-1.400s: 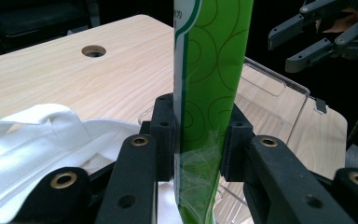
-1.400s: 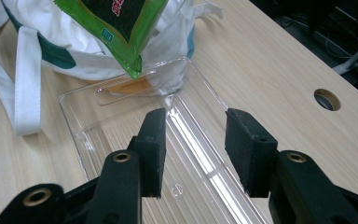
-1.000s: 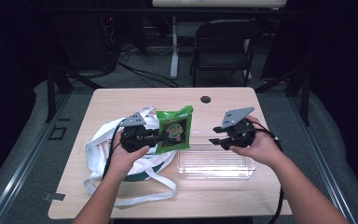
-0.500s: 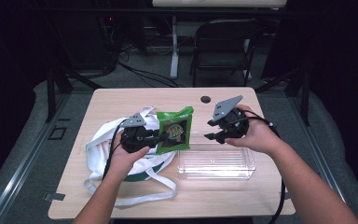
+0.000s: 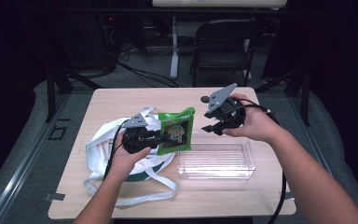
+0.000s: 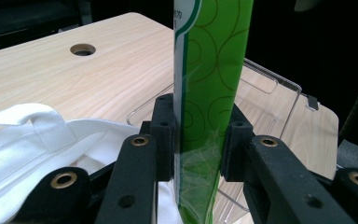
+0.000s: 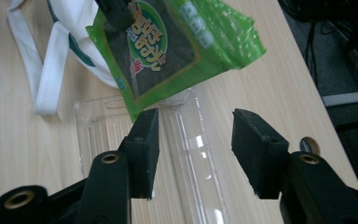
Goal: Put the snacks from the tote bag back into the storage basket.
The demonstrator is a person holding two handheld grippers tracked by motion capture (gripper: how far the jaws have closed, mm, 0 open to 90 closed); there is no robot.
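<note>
Dark room and a folding chair (image 5: 223, 44) lie beyond my wooden bench (image 5: 121, 100). My left hand-held gripper (image 5: 154, 138) clamps the green snack packet (image 5: 176, 130) upright above the white bag (image 5: 103, 144), beside the clear tray (image 5: 216, 161). My right hand-held gripper (image 5: 210, 128) hovers over the tray, jaws spread and empty.

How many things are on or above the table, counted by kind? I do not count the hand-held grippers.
Green snack packet, held in the left hand-held gripper: 1
White cloth bag: 1
Clear plastic tray: 1
Total: 3
</note>
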